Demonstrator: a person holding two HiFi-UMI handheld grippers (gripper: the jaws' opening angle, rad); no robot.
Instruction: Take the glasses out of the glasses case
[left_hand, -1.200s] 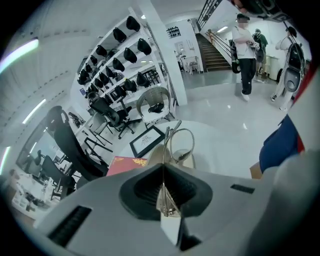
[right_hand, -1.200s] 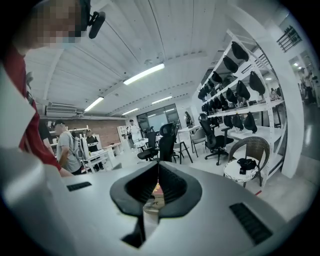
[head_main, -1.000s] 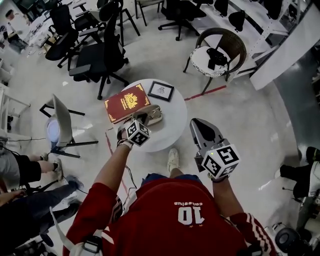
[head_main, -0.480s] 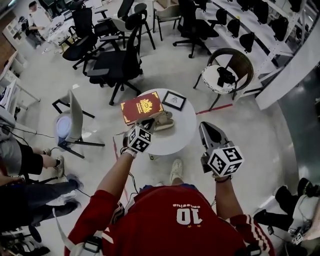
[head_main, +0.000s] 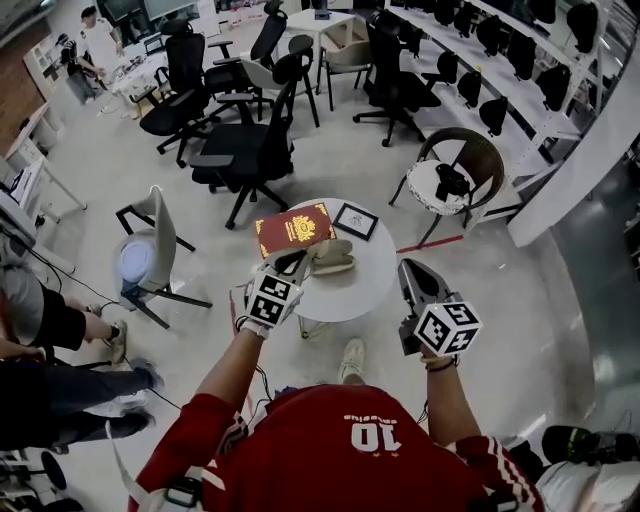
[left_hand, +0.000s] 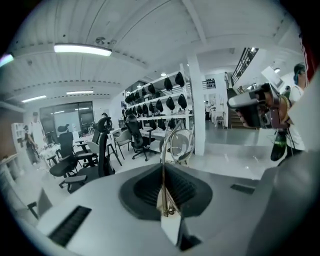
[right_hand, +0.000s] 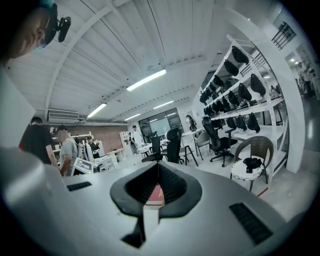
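Above the table (head_main: 358, 292), left tongs (head_main: 292, 264) — clamped on glasses (left_hand: 162, 165) — have lifted off the case (head_main: 331, 257); right tongs (head_main: 412, 272) closed, empty.

Table (head_main: 362, 288) holds book (head_main: 293, 229) left, frame (head_main: 355, 220) right, probably case (head_main: 330, 256) in front

Red jersey (head_main: 300, 450), white number 10 (head_main: 372, 435)

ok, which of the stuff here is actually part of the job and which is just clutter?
Job:
glasses, clamped in the left gripper
glasses case, on the round table
right gripper, shut, empty

Lying about:
red book
framed picture
wicker chair
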